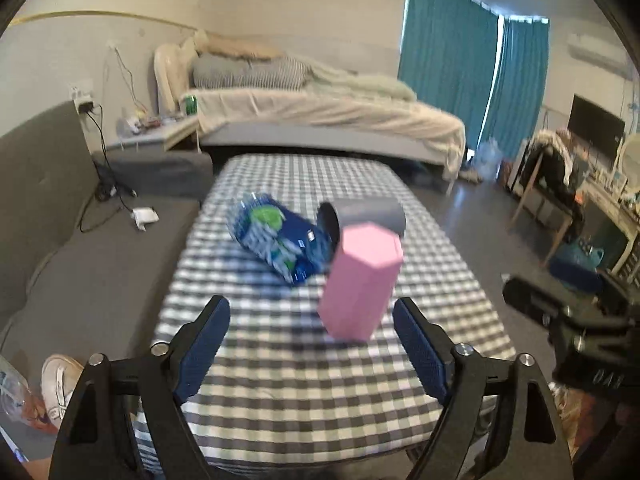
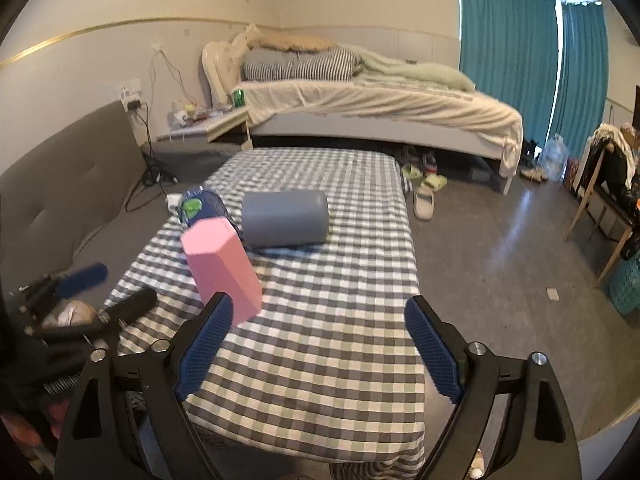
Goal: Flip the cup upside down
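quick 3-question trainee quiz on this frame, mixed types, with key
1. True or false: the left tongs are shut on the pink cup.
2. Which thing lies on its side behind the pink cup? A) grey cup B) glass jar C) metal bowl
3. Fill in: beside the grey cup lies a crumpled ___ snack bag on the checked tablecloth.

Key:
1. False. Both the left tongs and the right tongs are open and hold nothing.
2. A. Its open mouth faces the snack bag.
3. blue
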Available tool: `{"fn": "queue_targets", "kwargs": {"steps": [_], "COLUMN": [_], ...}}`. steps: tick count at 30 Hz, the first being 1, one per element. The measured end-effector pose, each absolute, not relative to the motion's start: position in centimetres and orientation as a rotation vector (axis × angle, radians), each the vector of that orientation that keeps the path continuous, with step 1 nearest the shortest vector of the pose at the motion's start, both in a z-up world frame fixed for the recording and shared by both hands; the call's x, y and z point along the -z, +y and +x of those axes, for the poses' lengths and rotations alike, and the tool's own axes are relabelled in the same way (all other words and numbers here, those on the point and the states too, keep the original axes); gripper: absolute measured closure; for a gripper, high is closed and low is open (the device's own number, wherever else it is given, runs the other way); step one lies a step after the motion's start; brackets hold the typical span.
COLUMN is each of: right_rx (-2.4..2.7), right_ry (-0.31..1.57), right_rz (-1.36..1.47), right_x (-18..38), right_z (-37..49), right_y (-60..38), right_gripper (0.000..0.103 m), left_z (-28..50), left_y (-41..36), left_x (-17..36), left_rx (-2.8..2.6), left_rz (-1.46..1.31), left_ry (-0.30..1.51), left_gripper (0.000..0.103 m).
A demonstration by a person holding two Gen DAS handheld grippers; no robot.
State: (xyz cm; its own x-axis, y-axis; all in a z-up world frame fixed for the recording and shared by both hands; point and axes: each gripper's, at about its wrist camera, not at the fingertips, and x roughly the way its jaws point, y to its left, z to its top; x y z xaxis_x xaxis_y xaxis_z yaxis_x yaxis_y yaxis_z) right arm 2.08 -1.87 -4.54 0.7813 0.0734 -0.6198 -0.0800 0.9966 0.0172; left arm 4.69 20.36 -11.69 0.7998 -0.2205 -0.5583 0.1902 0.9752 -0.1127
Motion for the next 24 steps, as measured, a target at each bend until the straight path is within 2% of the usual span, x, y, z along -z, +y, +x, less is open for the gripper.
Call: {"fn": "queue_targets", "kwargs": {"steps": [2,4,9,24], "right_rx": [-0.058,-0.039,-0.061,-0.05], "right_ry": [0.623,0.566,0.513,0.535], "right_rz": [-0.011,-0.018,-0.008,0.021], "right_x": [4.0,3.3,2.8,3.5], "right_z": [1.0,-0.2,-1.4,-0.6], "right_y": [-1.6,-1.1,-0.1,0.0], "right_gripper": [0.002,0.0,0.0,0.0], "left_z": [4.2,3.6,2.6,2.4], "left_y": [21.0,21.5,22.0,22.9], "left_x": [10.8,10.1,10.1,10.8], "left_rx": [0.207,0.179,0.155,0.113], "left_rz": [-0.05,-0.024,0.001,-0.013], "left_ry": [0.567,0.52,0.491,0.472], "left_gripper": [0.013,0.0,0.0,0.0]}}
